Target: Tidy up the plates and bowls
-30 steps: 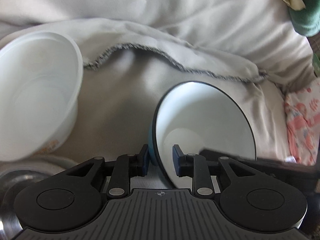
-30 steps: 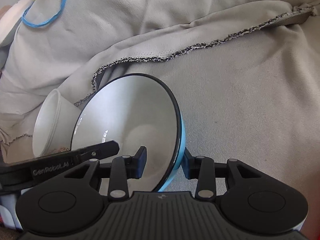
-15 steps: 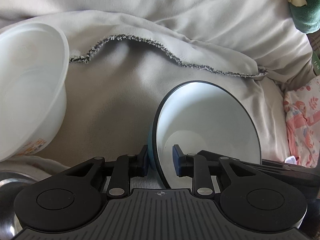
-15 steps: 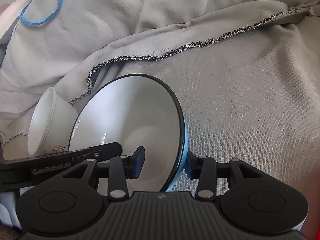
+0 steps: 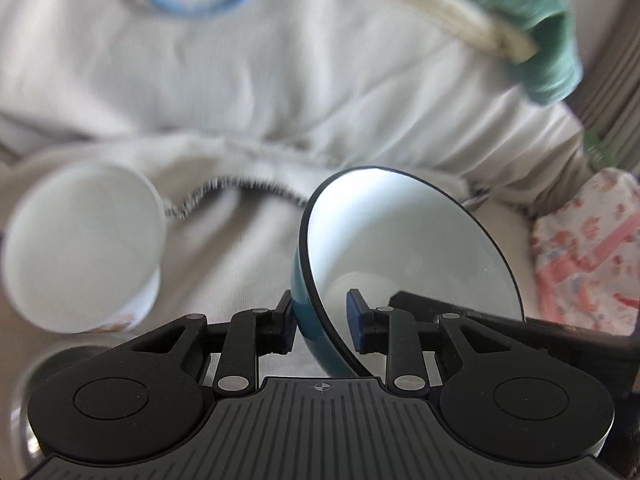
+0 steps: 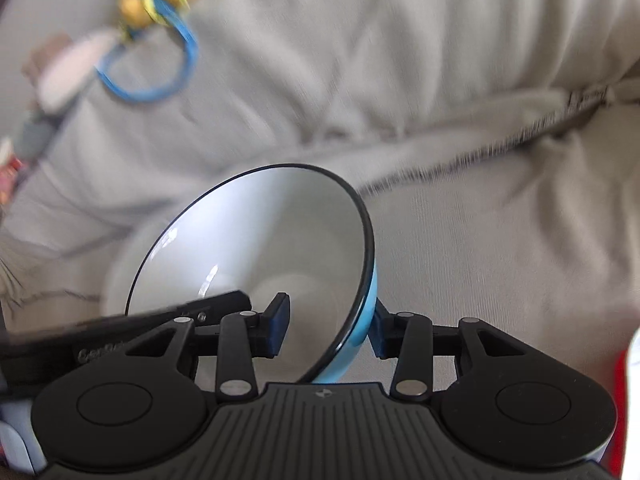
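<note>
A blue bowl [image 5: 400,240] with a white inside and a dark rim hangs tilted above the grey cloth, with a gripper on each side of its rim. My left gripper [image 5: 320,320] has the near rim between its pads; its jaws are opening, and the outer pad still touches the blue wall. My right gripper [image 6: 328,324] is shut on the opposite rim of the blue bowl [image 6: 260,240], one pad inside and one outside. A white bowl [image 5: 80,248] lies tilted on the cloth to the left, blurred.
A crumpled grey cloth [image 5: 280,100] with a frayed hem covers the surface. A steel bowl [image 5: 24,380] shows at the lower left. A blue ring [image 5: 192,4] lies at the back, a green cloth [image 5: 540,40] at the back right, and a pink patterned cloth [image 5: 588,260] to the right.
Both grippers have risen with the blue bowl between them. The white bowl and the cloth hem now look smaller and farther off. The blue ring has come into the left wrist view.
</note>
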`<state>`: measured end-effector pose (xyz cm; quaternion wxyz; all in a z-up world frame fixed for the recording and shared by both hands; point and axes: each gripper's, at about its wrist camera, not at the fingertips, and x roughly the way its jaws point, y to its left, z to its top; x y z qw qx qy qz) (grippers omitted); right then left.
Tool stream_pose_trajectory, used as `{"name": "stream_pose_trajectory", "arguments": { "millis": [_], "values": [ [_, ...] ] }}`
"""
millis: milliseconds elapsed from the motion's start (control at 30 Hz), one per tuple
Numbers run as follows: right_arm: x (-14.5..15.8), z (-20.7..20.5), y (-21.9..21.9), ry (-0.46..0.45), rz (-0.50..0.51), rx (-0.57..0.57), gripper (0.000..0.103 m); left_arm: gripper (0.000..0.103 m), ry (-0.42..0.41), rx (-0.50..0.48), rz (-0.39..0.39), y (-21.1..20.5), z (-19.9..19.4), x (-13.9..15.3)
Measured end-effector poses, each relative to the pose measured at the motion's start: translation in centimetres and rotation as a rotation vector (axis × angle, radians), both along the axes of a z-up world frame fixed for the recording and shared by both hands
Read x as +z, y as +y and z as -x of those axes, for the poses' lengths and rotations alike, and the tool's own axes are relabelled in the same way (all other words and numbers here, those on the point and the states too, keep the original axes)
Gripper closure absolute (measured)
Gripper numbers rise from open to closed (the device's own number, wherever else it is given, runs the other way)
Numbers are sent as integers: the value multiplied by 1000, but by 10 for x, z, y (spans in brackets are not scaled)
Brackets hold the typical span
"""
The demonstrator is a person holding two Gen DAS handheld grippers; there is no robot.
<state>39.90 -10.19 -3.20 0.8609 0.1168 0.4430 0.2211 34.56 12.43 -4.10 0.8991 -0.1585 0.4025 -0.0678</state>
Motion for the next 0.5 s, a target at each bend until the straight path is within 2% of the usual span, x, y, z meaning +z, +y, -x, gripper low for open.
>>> {"name": "stream_pose_trajectory", "arguments": {
  "millis": [100,200,300,400,500],
  "values": [
    [30,30,-5,-63,-32,11,61,72,-15,-16,30,3,28,20],
    [38,60,-14,-62,-36,19,61,71,17,-36,101,7,54,14],
    [24,81,-25,10,-44,5,61,71,89,-63,125,0,70,-9],
    [5,100,-30,52,-1,-21,61,71,155,-96,138,-7,82,-40],
    [-13,111,-31,89,27,-36,61,71,190,-102,116,-10,88,-60]
  ]
}}
